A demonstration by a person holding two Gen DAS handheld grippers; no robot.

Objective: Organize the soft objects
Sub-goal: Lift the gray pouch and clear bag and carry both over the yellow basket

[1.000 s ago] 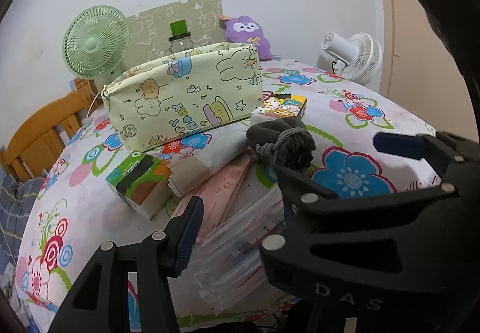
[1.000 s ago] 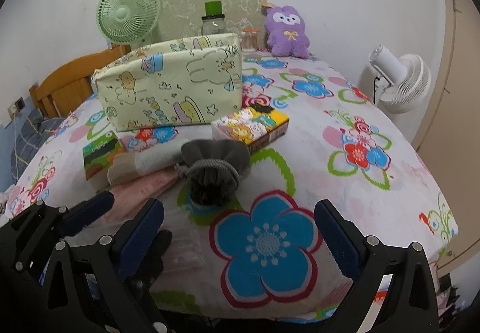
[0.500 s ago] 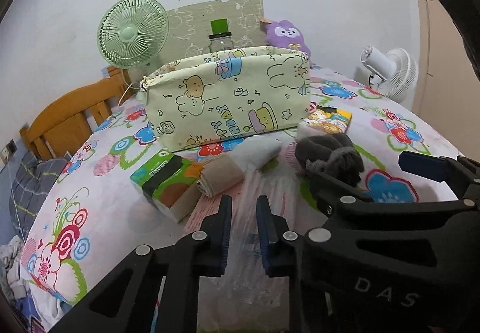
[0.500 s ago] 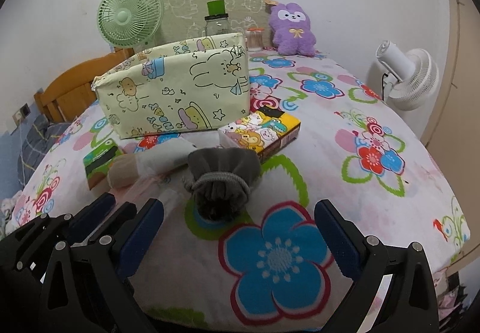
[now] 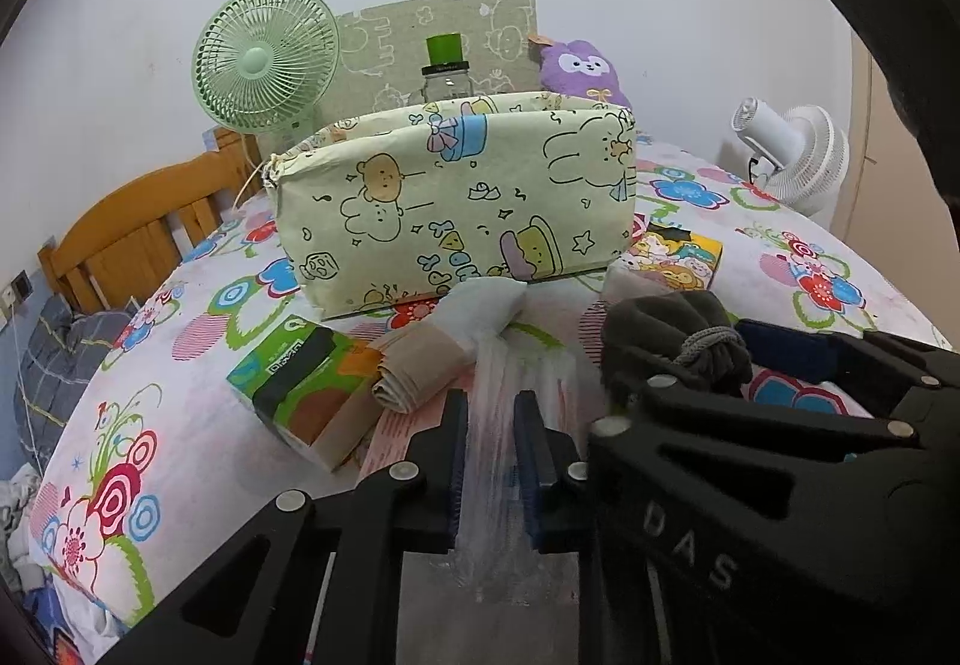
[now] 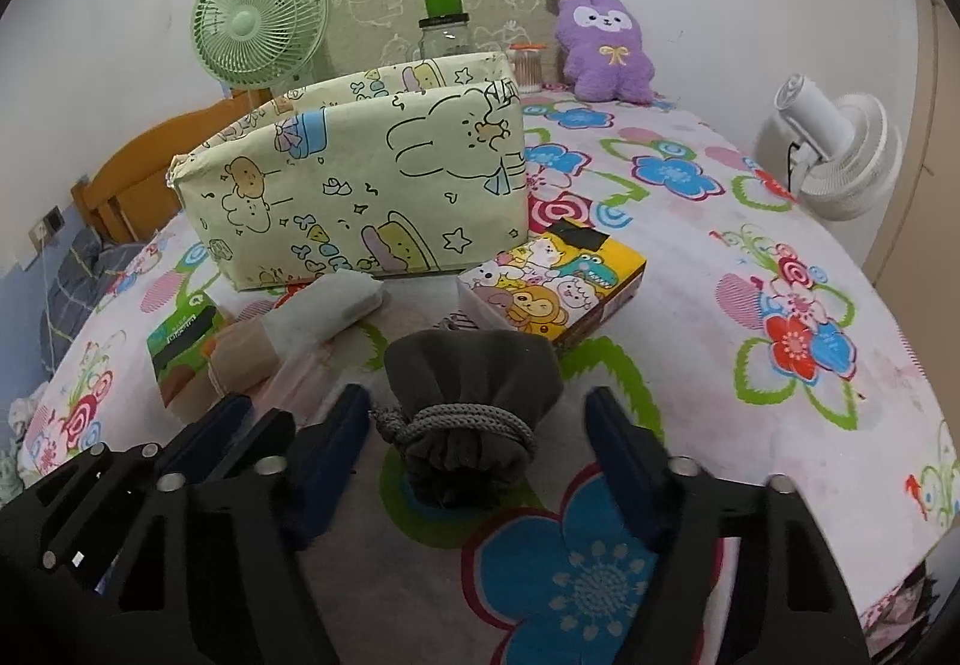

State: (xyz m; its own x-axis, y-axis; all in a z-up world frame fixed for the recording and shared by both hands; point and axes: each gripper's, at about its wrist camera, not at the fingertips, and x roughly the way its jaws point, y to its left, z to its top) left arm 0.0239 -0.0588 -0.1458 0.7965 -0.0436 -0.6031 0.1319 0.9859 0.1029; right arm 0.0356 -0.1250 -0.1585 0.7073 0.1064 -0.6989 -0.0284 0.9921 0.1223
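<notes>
A round table covered in a white cloth printed with bright flowers [image 6: 780, 269] stands against a pale wall. At its far left edge sits a mint-green desk fan [image 6: 259, 18], and beside it a glass jar with a green lid [image 6: 445, 24]. Towards the near left edge lie a green and orange tissue pack [image 5: 303, 374] and a rolled beige and white cloth [image 5: 447, 338], which touch each other. The left gripper [image 5: 489, 461] is clamped on a clear, crinkled plastic sleeve [image 5: 510, 395] that spreads away from its fingertips towards the roll; what the sleeve holds is hard to make out. Behind, mid-table, stands an open pale-yellow fabric storage box with cartoon animals [image 6: 366, 185], probably where the soft things go. At the near edge the right gripper [image 6: 480, 455] is spread wide, its blue pads on either side of a dark grey drawstring pouch [image 6: 468, 395] and not touching it. The pouch's long axis runs away from the jaws, its corded neck nearest them, so the right hand is the closer one for this piece. Beyond it lies a cartoon-printed box [image 6: 558, 281]; a purple plush rabbit [image 6: 603, 47] sits at the far edge, and a white fan [image 6: 834, 149] is off the far right side.
</notes>
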